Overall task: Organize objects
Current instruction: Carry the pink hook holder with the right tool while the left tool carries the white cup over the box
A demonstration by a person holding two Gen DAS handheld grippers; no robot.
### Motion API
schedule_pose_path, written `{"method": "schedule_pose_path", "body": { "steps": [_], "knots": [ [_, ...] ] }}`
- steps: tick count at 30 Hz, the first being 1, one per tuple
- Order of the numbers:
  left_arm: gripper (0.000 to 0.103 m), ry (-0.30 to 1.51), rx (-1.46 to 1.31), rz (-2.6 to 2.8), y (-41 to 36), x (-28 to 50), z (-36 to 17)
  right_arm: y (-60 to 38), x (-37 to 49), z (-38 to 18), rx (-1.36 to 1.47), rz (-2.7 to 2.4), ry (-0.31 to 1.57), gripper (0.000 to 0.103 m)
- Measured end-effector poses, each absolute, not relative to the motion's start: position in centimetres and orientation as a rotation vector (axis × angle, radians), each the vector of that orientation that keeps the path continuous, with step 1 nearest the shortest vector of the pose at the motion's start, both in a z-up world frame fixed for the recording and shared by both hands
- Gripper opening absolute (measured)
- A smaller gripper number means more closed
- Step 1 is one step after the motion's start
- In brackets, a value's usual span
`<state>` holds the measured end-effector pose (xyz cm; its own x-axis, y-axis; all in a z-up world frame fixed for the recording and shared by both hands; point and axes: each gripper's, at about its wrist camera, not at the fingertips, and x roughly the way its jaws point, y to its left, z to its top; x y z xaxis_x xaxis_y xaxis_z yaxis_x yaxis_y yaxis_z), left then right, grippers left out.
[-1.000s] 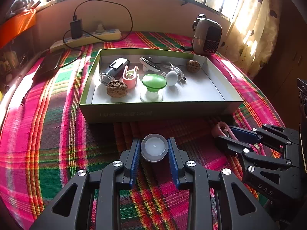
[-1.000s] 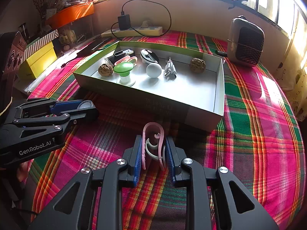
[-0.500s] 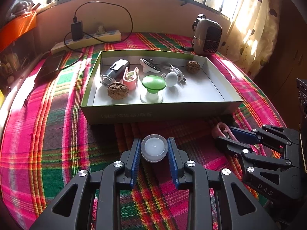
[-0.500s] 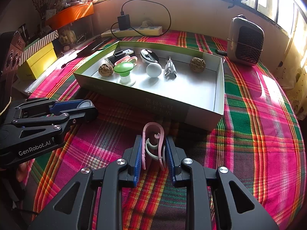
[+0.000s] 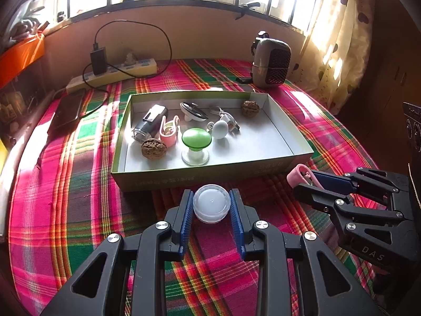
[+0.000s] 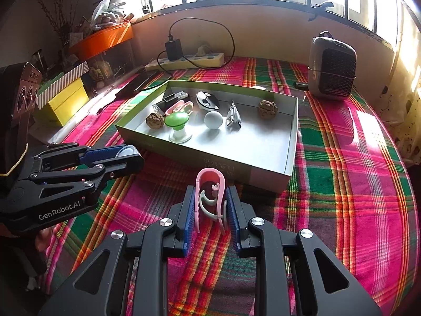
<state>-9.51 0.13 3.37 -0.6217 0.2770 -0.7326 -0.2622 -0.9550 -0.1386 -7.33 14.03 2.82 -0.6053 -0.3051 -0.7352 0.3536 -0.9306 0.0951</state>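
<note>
Only the right wrist view shows the yellow box (image 6: pixel 67 100) beside the plaid cloth (image 6: pixel 342 184).

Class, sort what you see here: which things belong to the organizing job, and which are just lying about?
Part of the job:
- left gripper, shut on a round white jar
- right gripper, shut on a pink clip
- green box

Just lying about:
- power strip
- small heater
- yellow box

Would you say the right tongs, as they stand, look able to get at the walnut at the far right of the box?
Probably not yet. The right tongs are shut on a pink clip, so they are occupied. Otherwise the way looks free: the walnut sits alone in the open box, nothing over it.
</note>
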Motion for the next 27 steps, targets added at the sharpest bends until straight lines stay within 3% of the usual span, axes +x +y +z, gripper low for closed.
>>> {"method": "schedule_pose_path", "body": {
  "steps": [12,27],
  "knots": [
    [0.026,-0.032,-1.126,2.562,1.9,-12.1,4.9,15.5,-10.7,4.8,1.138,-2.627,0.079,0.024],
    [0.026,-0.016,-1.154,2.536,4.1,-15.7,3.2,16.1,-17.4,3.7,1.217,-2.625,0.046,0.025]
  ]
}}
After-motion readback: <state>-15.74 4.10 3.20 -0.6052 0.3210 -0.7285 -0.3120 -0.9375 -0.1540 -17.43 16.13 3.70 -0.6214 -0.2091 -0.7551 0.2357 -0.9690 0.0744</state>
